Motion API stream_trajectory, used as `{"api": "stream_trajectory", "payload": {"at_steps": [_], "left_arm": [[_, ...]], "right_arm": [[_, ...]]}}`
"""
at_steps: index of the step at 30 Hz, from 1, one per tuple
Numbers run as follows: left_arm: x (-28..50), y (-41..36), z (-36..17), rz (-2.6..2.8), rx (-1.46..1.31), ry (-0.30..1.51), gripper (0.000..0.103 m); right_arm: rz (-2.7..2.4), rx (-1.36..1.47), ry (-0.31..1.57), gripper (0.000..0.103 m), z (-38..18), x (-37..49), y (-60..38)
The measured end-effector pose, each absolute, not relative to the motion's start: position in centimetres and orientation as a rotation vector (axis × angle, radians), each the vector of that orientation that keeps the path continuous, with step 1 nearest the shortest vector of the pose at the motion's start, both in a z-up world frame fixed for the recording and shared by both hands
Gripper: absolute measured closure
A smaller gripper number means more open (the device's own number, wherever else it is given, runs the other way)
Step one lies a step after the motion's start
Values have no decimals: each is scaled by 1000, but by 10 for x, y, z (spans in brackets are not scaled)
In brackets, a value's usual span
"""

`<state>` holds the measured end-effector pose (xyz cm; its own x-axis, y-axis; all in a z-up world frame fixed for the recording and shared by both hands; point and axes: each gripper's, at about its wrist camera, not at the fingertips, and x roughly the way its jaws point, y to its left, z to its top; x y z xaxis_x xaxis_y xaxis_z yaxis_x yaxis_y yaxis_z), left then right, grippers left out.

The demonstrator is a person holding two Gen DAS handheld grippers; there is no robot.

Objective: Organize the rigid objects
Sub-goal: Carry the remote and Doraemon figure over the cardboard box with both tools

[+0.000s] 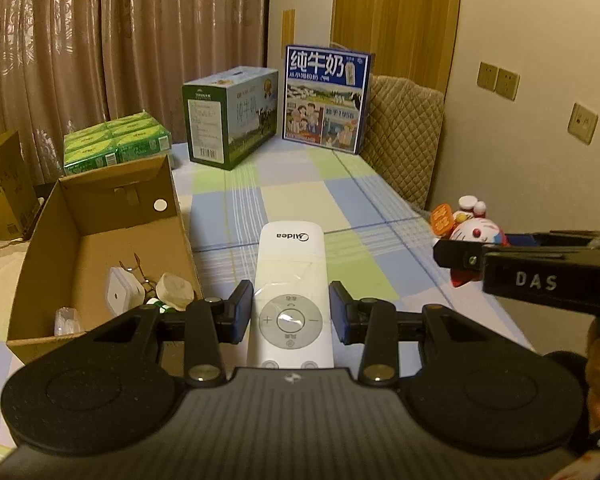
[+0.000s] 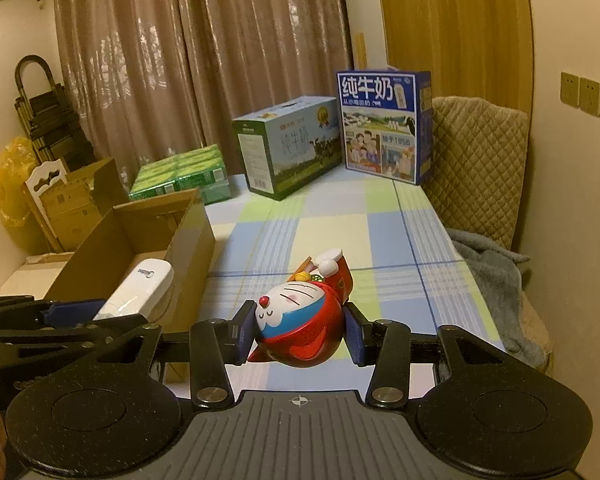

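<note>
holding, left wrist view: my left gripper [image 1: 291, 312] has its jaws drawn in on a white remote [image 1: 291, 280], blue pads pressed to both long sides at the round button ring, the "midea" end pointing away from me, the whole thing lifted clear above the checked tablecloth [image 1: 300, 196]. item, to the left: open cardboard box [image 1: 100, 216], just beside the remote, with small white pieces and a pair of glasses lying on its floor. item, far end of the table: green milk carton [image 1: 230, 116], blue milk carton [image 1: 326, 98] standing upright beside it, a stack of green packs [image 1: 116, 140] behind the cardboard box. item, right edge: my right gripper [image 1: 540, 276] seen side-on, with a red and blue cat figurine [image 1: 478, 232] partly hidden behind its tip.

right wrist view: my right gripper [image 2: 300, 328] has its jaws closed partway on the cat figurine [image 2: 300, 320], pads touching its round head on both sides; it lies tilted, face up, red body pointing away, above the tablecloth [image 2: 380, 240]. item, lower left: my left gripper [image 2: 76, 312] with the remote [image 2: 140, 288] in it, near the cardboard box [image 2: 172, 248] wall. item, right: quilted chair back [image 2: 480, 152] and a grey blanket [image 2: 488, 268] at the table's edge.
</note>
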<state>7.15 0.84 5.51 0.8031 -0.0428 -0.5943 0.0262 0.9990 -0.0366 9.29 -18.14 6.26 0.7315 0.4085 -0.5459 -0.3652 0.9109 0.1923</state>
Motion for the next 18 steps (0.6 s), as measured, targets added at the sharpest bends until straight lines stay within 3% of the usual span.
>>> {"api": "stream_trajectory", "payload": {"at_steps": [18], "left_arm": [[68,46,76,28,-47,600,68]], "right_arm": [[508,56,596,61,75,94,-143]]}}
